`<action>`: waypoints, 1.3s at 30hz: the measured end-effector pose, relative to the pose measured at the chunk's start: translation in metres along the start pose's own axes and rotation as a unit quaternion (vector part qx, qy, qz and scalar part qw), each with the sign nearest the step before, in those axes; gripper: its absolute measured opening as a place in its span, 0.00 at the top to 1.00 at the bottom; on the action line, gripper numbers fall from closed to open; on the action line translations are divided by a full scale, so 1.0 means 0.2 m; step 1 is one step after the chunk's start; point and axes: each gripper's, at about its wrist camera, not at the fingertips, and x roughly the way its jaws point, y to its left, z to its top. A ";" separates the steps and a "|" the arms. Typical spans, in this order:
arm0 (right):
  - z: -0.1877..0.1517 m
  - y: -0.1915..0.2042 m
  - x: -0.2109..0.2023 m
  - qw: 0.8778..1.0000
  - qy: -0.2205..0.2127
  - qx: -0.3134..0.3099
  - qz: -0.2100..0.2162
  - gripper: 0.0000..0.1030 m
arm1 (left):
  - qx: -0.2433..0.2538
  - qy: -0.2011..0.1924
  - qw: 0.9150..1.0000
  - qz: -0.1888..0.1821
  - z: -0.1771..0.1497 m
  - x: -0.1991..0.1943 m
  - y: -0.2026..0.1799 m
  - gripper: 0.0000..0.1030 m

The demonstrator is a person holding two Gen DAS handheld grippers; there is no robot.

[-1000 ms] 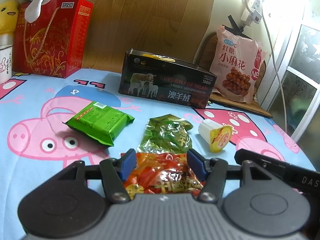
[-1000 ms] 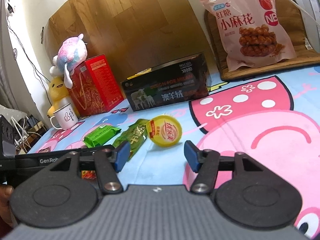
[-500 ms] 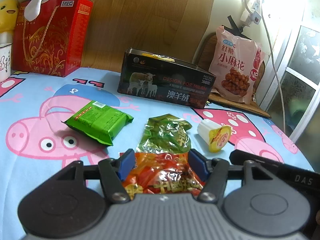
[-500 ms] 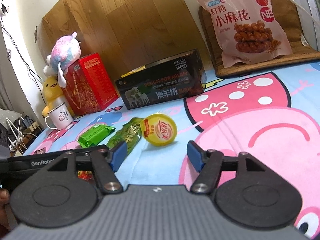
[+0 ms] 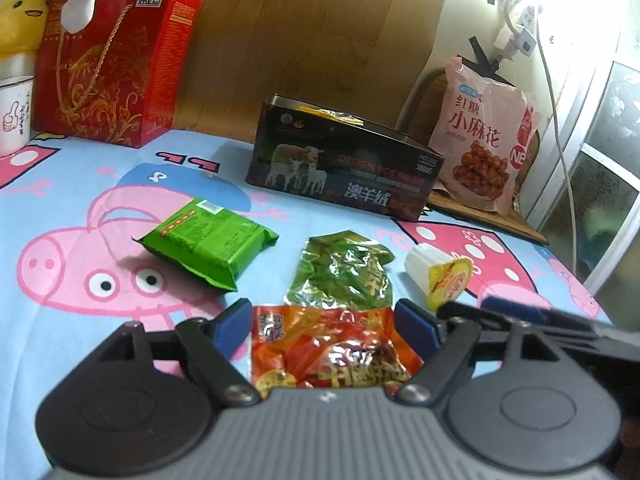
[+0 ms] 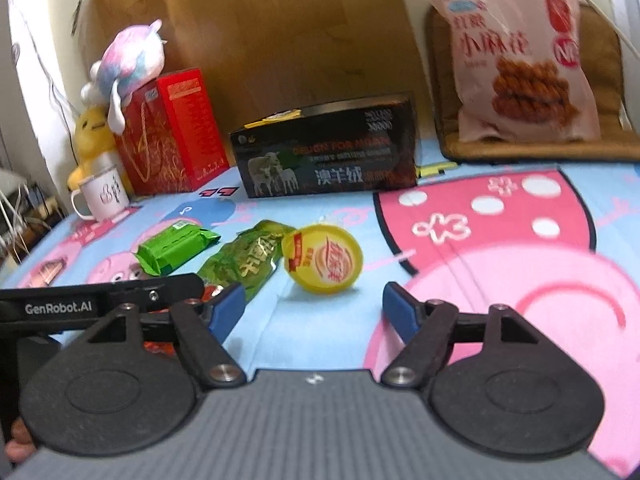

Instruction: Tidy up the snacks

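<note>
Left claw (image 5: 324, 322) low over the cartoon-print sheet (image 5: 80, 208), jaws just widened; the orange packet (image 5: 332, 348) lies between the pads but neither pad presses it, so nothing is held. Straight ahead of this claw sits the crinkled green packet (image 5: 344, 272), touching the orange one's far edge; ahead and to its left the bright green packet (image 5: 208, 240), apart from the rest; ahead and to its right the jelly cup (image 5: 440, 276) on its side. Right claw (image 6: 314, 308) also spread and has just been opening further, empty; the jelly cup's yellow lid (image 6: 324, 258) faces it just beyond the pads, with the crinkled green packet touching the cup on the claw's left. Well beyond both claws stands the open black tin (image 5: 344, 160), a yellow wrapper showing inside. The big pink bag (image 5: 484, 136) leans on a cushion further off to the right. Judgement: sorting barely begun. Perhaps one item is in the tin; four loose snacks are left to collect, orange packet and jelly cup likely first.
</note>
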 end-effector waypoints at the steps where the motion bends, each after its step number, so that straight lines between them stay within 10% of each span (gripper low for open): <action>1: 0.01 0.00 0.01 1.000 -0.001 -0.010 -0.003 0.25 | 0.001 0.000 1.000 0.000 0.00 0.00 0.00 0.20; 12: 0.09 0.00 0.18 0.997 0.036 -0.069 -0.003 0.27 | 0.002 0.004 1.000 -0.003 0.01 0.01 0.00 0.11; 16: 0.08 -0.01 0.17 0.997 0.035 -0.065 0.004 0.51 | 0.000 0.005 1.000 -0.008 0.01 0.02 0.00 0.06; 39: 0.01 -0.01 0.03 0.995 0.032 -0.086 0.026 0.50 | 0.000 0.002 1.000 -0.013 0.00 0.02 0.00 0.00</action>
